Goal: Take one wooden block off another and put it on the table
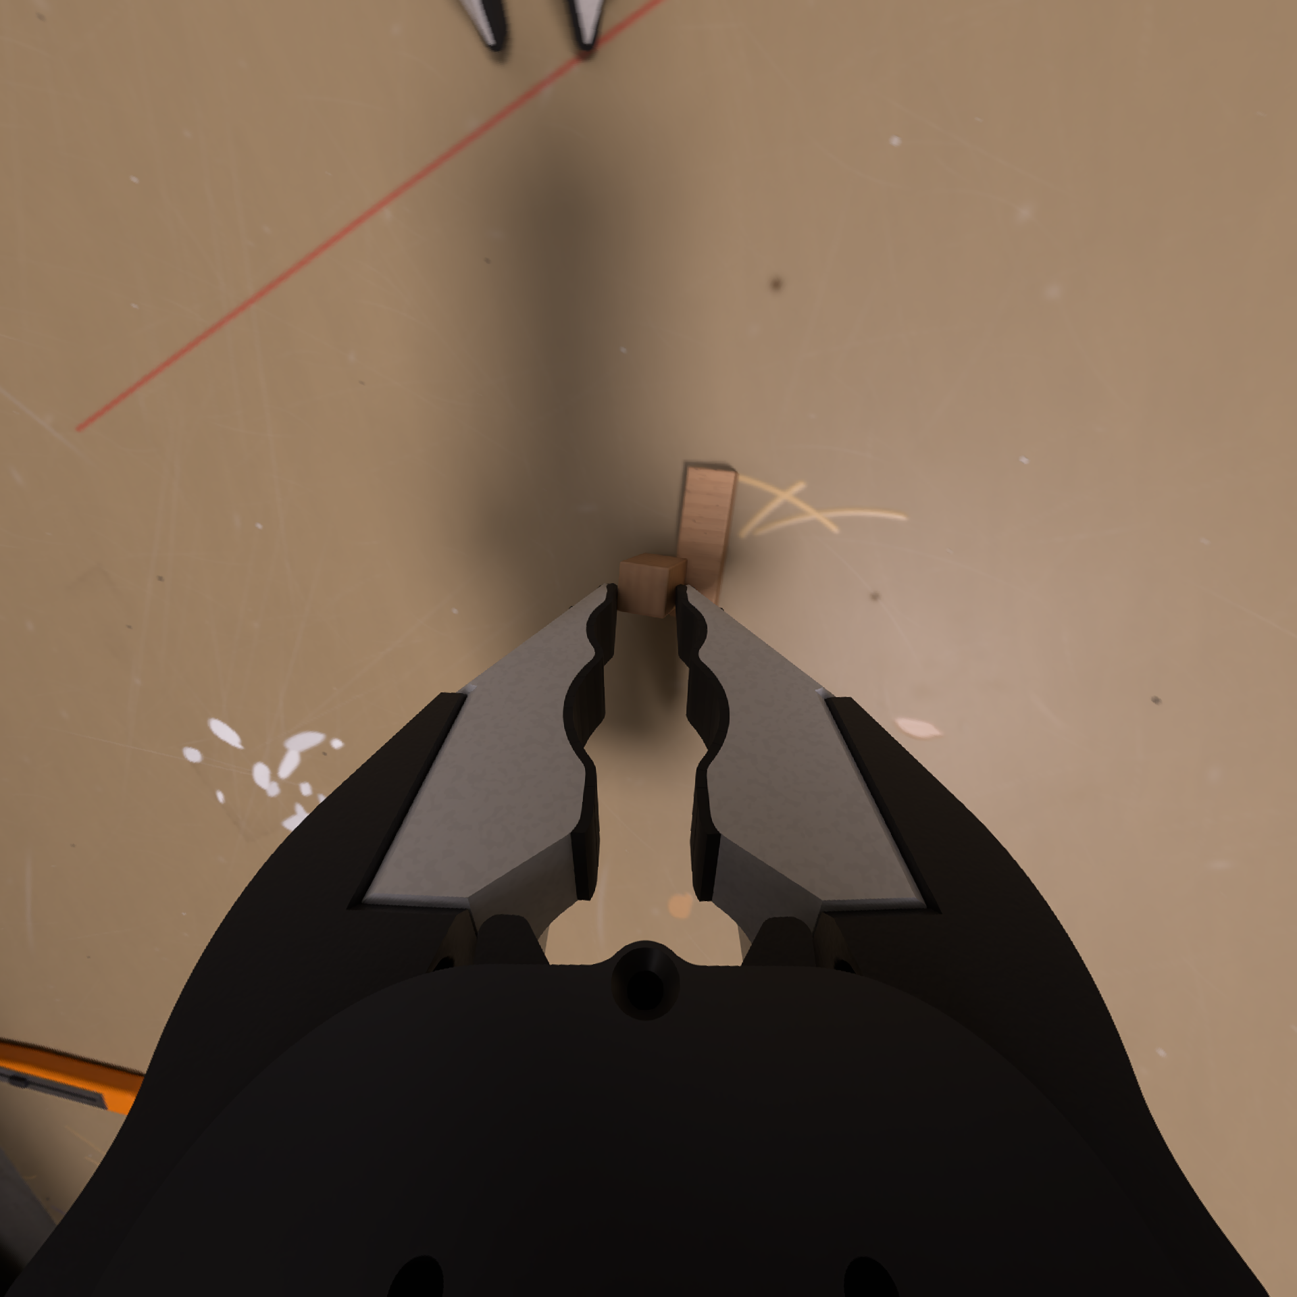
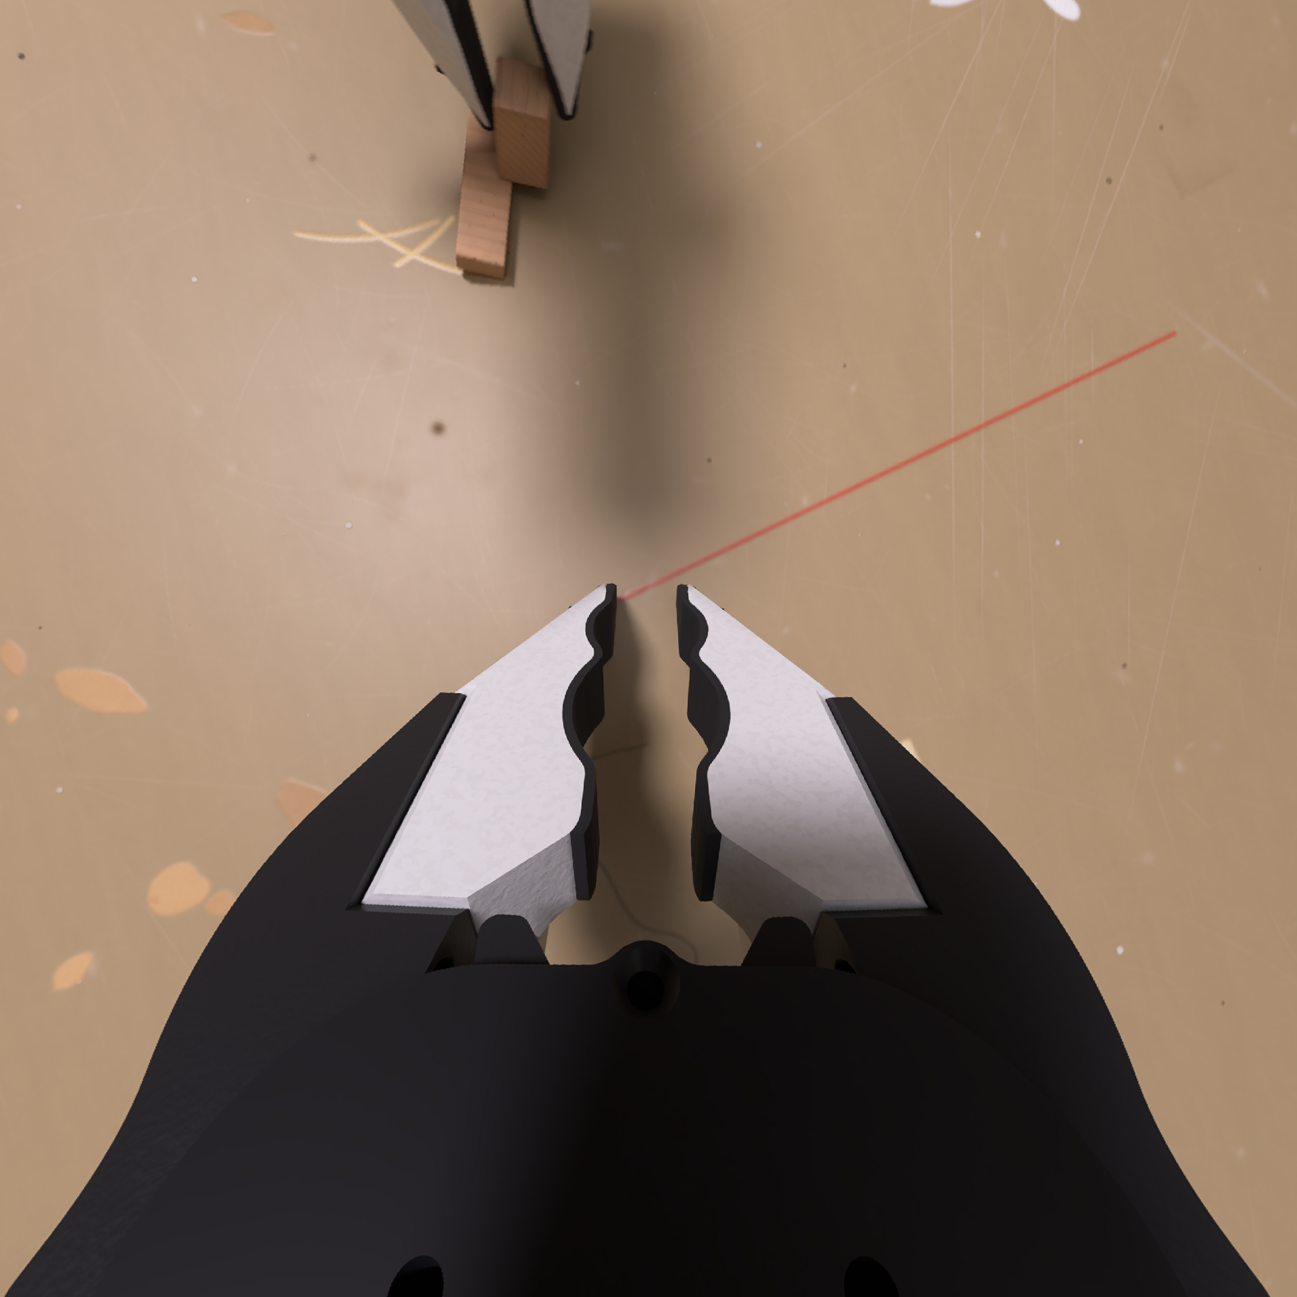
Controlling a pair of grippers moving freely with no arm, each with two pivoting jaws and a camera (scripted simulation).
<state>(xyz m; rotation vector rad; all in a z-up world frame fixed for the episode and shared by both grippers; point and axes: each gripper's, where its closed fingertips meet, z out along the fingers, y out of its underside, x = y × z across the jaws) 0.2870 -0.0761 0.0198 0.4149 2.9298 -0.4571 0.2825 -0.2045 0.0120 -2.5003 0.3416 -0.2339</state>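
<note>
Wooden block (image 1: 653, 586), the small one, sits clamped between the tips of the left tool (image 1: 646, 596), apparently raised off the flat lower block (image 1: 707, 526) that lies on the desk (image 1: 281, 491). Lifting looks done; setting it down remains. No desk edge shows. Right tool (image 2: 646, 596) hangs well apart, fingers parted, holding nothing.
</note>
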